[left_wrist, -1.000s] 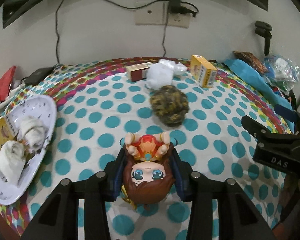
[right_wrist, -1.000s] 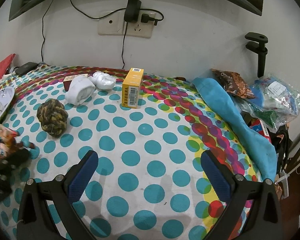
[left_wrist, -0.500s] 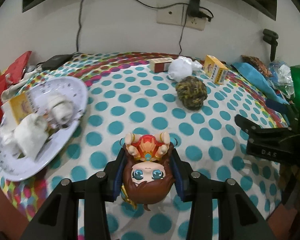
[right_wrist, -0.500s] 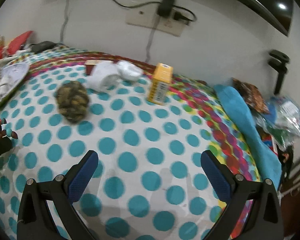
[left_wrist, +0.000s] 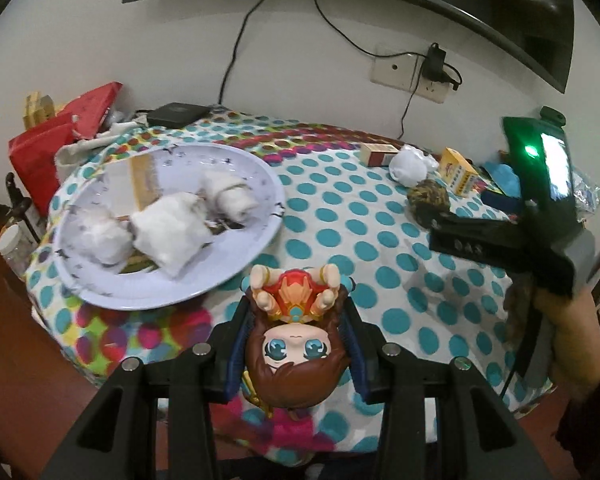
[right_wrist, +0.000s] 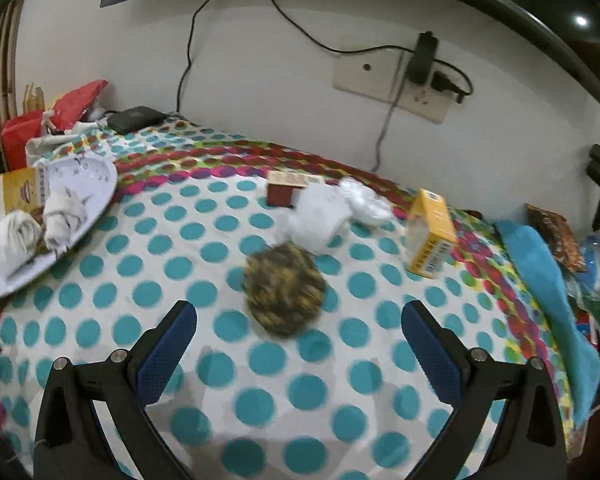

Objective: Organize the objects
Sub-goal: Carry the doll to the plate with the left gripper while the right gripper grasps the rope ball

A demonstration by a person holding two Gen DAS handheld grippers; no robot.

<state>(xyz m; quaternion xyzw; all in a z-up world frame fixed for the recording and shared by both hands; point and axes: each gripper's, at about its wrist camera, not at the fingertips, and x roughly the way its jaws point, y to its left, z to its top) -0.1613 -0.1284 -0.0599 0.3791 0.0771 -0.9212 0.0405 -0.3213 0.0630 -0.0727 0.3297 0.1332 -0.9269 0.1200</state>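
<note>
Left gripper (left_wrist: 296, 344) clamped on chibi figurine (left_wrist: 294, 344), face up toward camera, raised above polka-dot tablecloth (left_wrist: 340, 216). White plate (left_wrist: 260, 184) ahead-left holding rolled white cloths (left_wrist: 168, 232) and a box. Right gripper (left_wrist: 500, 236) at right edge, near rope ball (left_wrist: 428, 200), yellow box (left_wrist: 458, 176), white wad (left_wrist: 410, 166).
</note>
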